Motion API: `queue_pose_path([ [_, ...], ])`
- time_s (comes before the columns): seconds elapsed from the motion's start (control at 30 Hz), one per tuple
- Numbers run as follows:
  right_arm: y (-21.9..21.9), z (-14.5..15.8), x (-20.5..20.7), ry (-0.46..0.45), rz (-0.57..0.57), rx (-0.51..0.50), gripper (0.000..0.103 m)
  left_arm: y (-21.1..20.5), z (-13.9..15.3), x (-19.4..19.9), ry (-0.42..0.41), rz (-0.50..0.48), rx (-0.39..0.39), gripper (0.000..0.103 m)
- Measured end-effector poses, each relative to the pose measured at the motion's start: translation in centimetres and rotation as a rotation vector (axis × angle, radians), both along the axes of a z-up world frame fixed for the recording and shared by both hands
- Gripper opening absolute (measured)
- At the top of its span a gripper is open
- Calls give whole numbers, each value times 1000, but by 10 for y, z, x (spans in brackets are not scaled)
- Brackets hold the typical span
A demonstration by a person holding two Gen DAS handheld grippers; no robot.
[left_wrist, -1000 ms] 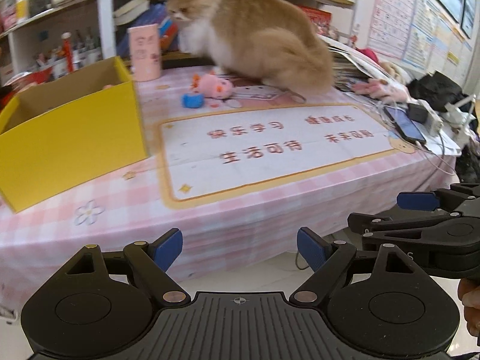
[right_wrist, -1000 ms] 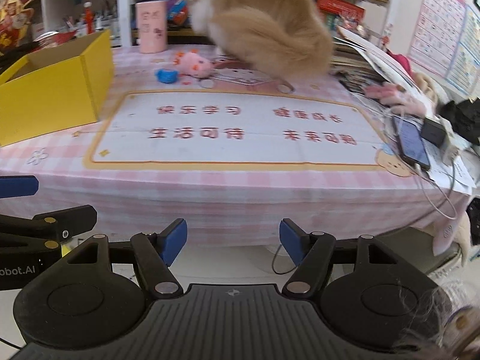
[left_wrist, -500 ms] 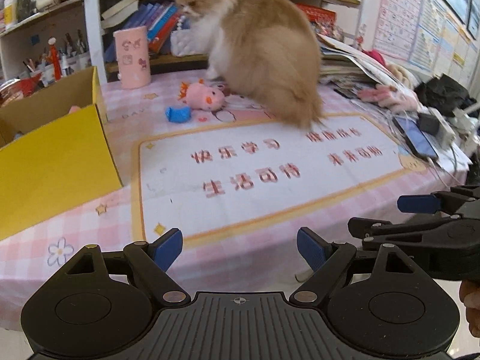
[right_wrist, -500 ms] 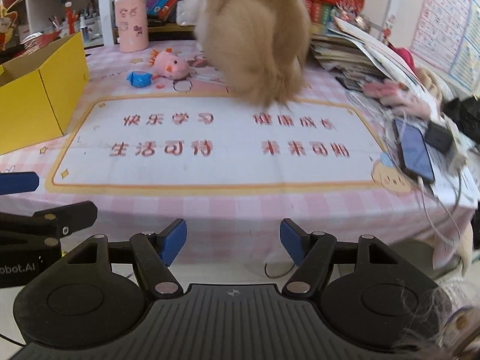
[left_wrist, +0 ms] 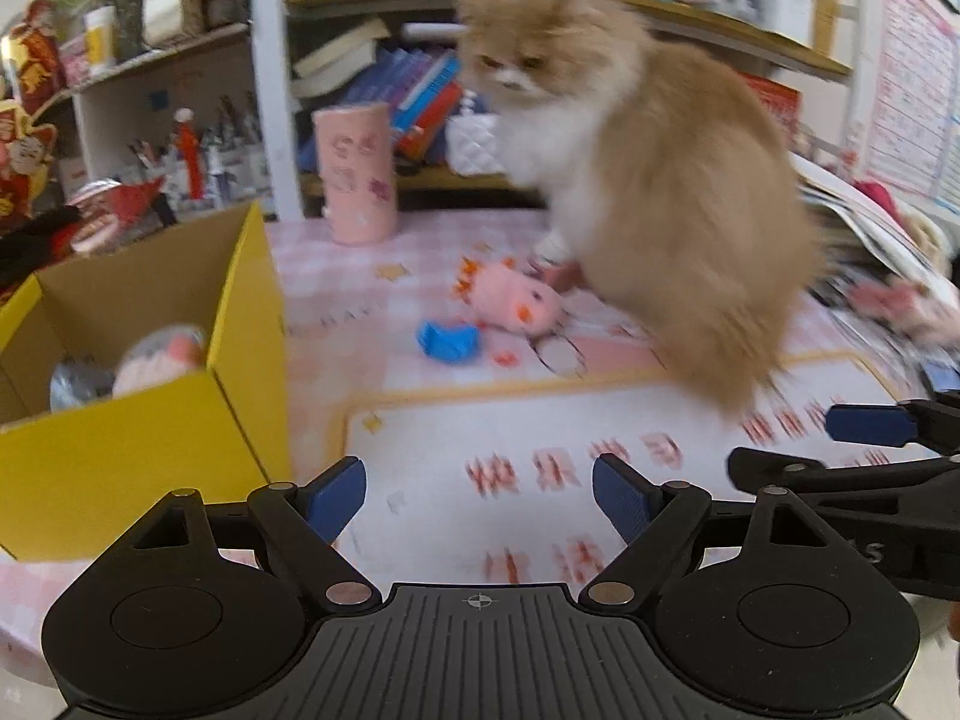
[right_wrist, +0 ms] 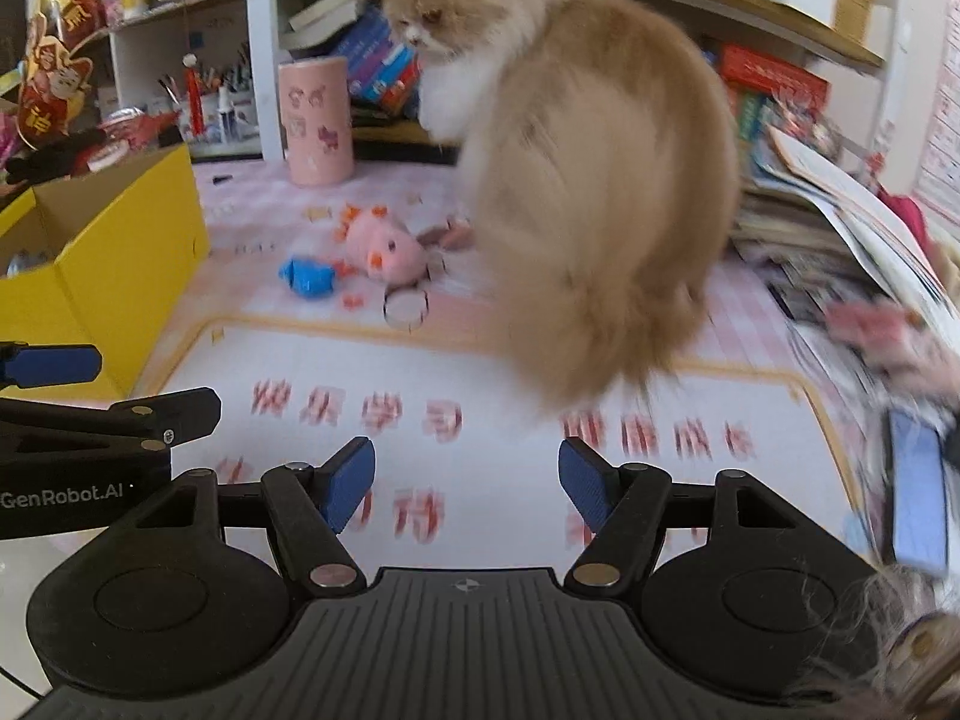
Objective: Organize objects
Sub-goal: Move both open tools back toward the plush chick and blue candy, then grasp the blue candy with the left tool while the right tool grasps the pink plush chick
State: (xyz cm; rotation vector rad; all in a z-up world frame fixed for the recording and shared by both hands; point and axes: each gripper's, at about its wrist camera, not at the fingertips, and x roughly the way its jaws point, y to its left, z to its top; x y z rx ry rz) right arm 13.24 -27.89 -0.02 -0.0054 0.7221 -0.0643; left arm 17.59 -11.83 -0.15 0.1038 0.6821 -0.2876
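Note:
A pink plush toy point(left_wrist: 516, 303) point(right_wrist: 384, 246) and a small blue toy point(left_wrist: 449, 341) point(right_wrist: 309, 279) lie on the pink checked table, just left of a fluffy ginger-and-white cat point(left_wrist: 648, 180) point(right_wrist: 576, 180). A yellow cardboard box point(left_wrist: 144, 372) point(right_wrist: 120, 264) stands open at the left with a plush item point(left_wrist: 159, 357) inside. My left gripper point(left_wrist: 479, 492) hovers open and empty over the white mat point(left_wrist: 600, 450), short of the toys. My right gripper point(right_wrist: 467, 483) is also open and empty over the mat, beside the left one.
A pink cylinder cup point(left_wrist: 357, 171) point(right_wrist: 315, 120) stands behind the toys. A clear tape ring point(right_wrist: 407, 307) lies by the plush. Stacked books and papers point(right_wrist: 840, 222) and a phone point(right_wrist: 918, 492) crowd the right edge. Shelves with books rise at the back.
Both grippers have moved forward over the table toward the toys. The cat has turned its head and shifted toward the mat. The jaws stayed open.

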Motion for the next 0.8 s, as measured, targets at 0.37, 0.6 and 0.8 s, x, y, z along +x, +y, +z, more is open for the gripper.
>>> queue_pose_path([
  [0.37,-27,21,81,-82,111,52,65,-25,-9,85,28,144,-23,57],
  [0.6,-28,30,122,-110,200,85,65,-38,-28,127,66,202,-18,55],
  [0.8,-23,27,158,-98,268,92,65,-51,-48,156,97,219,-3,55],
])
